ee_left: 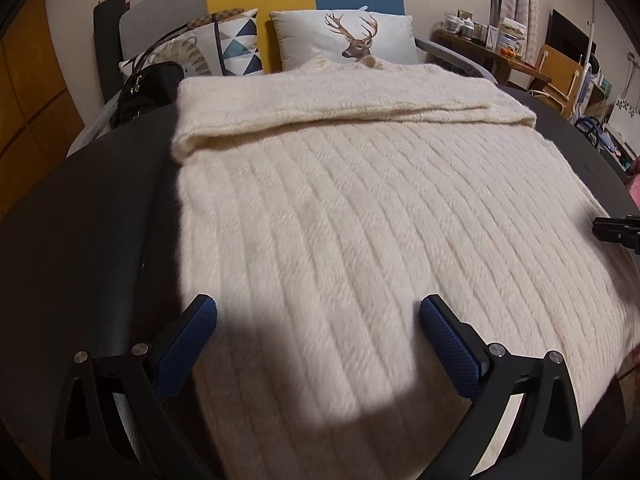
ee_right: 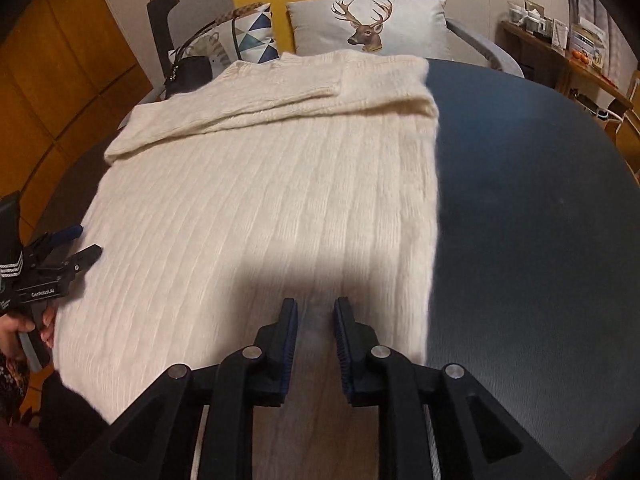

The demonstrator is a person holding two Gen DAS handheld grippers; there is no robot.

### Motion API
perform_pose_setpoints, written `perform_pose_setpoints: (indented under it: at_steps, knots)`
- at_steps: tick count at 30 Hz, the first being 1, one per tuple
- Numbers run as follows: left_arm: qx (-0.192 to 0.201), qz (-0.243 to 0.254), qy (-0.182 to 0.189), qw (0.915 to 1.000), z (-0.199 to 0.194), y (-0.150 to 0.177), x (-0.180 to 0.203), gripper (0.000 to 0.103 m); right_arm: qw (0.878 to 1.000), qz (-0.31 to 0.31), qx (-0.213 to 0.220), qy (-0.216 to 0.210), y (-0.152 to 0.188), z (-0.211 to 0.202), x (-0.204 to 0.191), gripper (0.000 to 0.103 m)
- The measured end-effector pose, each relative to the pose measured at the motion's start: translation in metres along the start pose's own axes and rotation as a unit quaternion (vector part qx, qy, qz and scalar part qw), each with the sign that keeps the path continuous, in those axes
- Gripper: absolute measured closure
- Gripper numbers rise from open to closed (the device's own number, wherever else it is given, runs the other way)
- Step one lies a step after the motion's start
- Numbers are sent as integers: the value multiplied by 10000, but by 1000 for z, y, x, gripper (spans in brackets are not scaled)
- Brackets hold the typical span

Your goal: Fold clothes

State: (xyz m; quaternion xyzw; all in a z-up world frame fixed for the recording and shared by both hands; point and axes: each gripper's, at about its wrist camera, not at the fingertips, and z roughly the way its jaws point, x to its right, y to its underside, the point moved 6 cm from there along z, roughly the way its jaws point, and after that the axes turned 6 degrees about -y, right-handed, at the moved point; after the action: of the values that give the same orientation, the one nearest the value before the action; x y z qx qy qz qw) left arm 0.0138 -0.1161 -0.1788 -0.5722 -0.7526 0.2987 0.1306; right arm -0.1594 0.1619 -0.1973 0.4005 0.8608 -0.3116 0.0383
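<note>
A cream ribbed sweater [ee_left: 340, 208] lies flat on a dark round table [ee_left: 88, 216], its sleeves folded across the upper part [ee_right: 280, 96]. My left gripper [ee_left: 318, 314] hovers wide open over the sweater's near left hem, nothing between its blue pads [ee_left: 188, 344]. In the right wrist view it sits at the sweater's left edge [ee_right: 86, 242], held by a hand. My right gripper [ee_right: 316, 320] is above the near right part of the sweater [ee_right: 256, 208], jaws only a narrow gap apart and empty. Its tip shows at the right edge of the left wrist view [ee_left: 616, 232].
Behind the table stands a sofa with a deer pillow [ee_left: 348, 38], a triangle-patterned pillow [ee_left: 236, 40] and a black handbag [ee_left: 150, 88]. A wooden side table with small items [ee_left: 492, 48] is at the back right. Bare tabletop [ee_right: 540, 200] lies right of the sweater.
</note>
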Motion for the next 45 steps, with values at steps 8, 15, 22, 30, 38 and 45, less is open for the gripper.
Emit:
perform_pose_setpoints:
  at_steps: [8,15,22,30,38,45]
  knots:
    - [-114,-127,115,9998,-20,29,-14,0,9998,65,96,-145,21,-13,-5,82]
    - [-351,-363,331,9982,-43,68,-45,0,9995,-243,-107,-180,35,-23,-13,81]
    - [-430,-557,489,9963,-46,81,-54,0,9963,20,313,-803,23,-36,-23,81]
    - [-337,-481,743,9955,-51,84,-49,0,9961,-731,-152,-473,26,-12,-46,81]
    - [99,-703,1403,9876,-66,81,-38,0,9973,-379,30,-623,30,-28,-30,81]
    - [-112,3,1043,9945,-64,88,-10,0,9959,-707,-119,-557,34,-18,-52,81]
